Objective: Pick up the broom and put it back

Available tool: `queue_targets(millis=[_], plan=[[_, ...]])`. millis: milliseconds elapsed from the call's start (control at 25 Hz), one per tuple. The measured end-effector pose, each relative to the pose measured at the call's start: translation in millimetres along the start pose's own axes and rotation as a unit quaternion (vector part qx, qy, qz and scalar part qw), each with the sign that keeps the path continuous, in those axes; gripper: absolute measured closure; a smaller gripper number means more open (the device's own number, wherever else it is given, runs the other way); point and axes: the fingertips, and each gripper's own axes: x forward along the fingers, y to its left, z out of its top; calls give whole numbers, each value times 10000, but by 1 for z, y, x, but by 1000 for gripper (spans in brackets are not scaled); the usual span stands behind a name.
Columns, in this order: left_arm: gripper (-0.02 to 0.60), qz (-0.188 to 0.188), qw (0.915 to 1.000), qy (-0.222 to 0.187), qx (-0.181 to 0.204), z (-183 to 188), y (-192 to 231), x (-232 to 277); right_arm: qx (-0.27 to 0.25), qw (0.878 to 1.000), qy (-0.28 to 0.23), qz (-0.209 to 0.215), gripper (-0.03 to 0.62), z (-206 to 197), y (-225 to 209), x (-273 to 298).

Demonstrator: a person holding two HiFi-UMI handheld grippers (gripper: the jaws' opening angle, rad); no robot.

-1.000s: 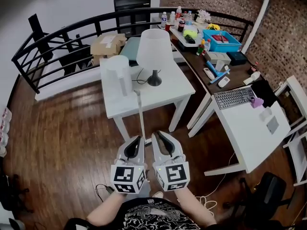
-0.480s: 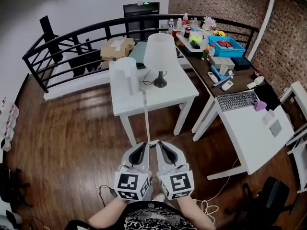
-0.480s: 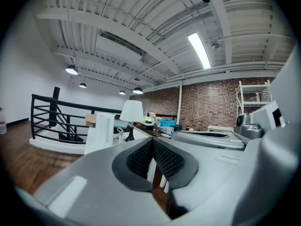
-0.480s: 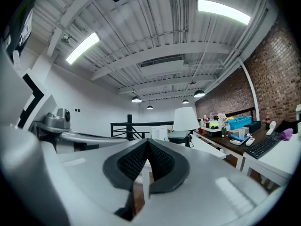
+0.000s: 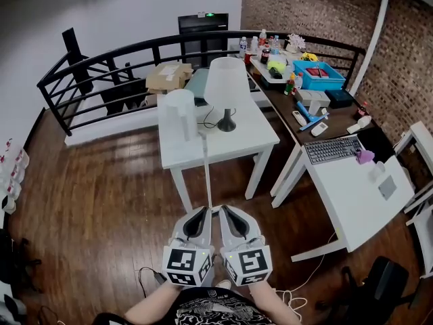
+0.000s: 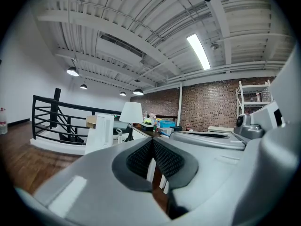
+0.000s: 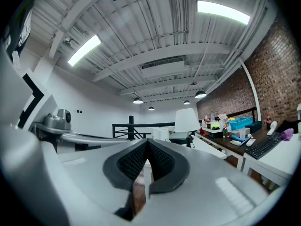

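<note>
Leaning on the edge of the white square table (image 5: pixel 254 135), the thin white broom handle (image 5: pixel 206 175) runs down between L gripper (image 5: pixel 202 212) & R gripper (image 5: pixel 225 210), both pinched shut, gripping nothing; prob. propped there so it won't fall.

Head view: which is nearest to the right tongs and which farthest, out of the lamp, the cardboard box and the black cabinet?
1. Lamp, on the white table straight ahead.
2. Cardboard box, by the railing, left of the lamp.
3. Black cabinet, farthest back.
</note>
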Motion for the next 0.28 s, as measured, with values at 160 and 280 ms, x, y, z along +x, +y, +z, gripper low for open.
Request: queue_targets(millis=[160,280], plan=[[577,-11,10000,4,4,0,-5,-2,18,10000,-21,17,594,3,1,-3],[577,-14,10000,-6,0,1,-7,-4,9,10000,-20,32,594,3,2,-6]])
